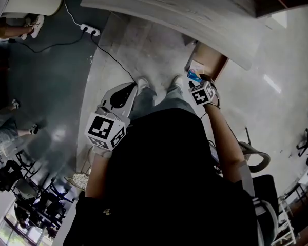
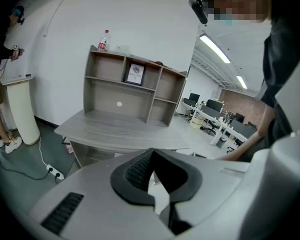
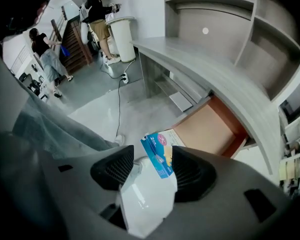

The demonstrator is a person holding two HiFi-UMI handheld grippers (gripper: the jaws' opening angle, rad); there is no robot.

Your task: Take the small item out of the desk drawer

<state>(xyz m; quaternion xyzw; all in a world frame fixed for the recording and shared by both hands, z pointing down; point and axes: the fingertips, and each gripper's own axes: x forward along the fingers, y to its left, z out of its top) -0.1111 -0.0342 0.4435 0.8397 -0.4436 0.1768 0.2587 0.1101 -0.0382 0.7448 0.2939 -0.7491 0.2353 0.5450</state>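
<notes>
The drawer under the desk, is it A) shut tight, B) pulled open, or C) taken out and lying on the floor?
B: the drawer sticks out from under the desk, and its brown inside shows.

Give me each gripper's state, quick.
Left gripper: closed, empty.
Right gripper: open; small blue box between its fingers, not gripped.

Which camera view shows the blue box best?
The right gripper view: the blue box is close, between the open jaws of the right gripper. The head view shows only a small blue patch. The left gripper view misses it.
</notes>
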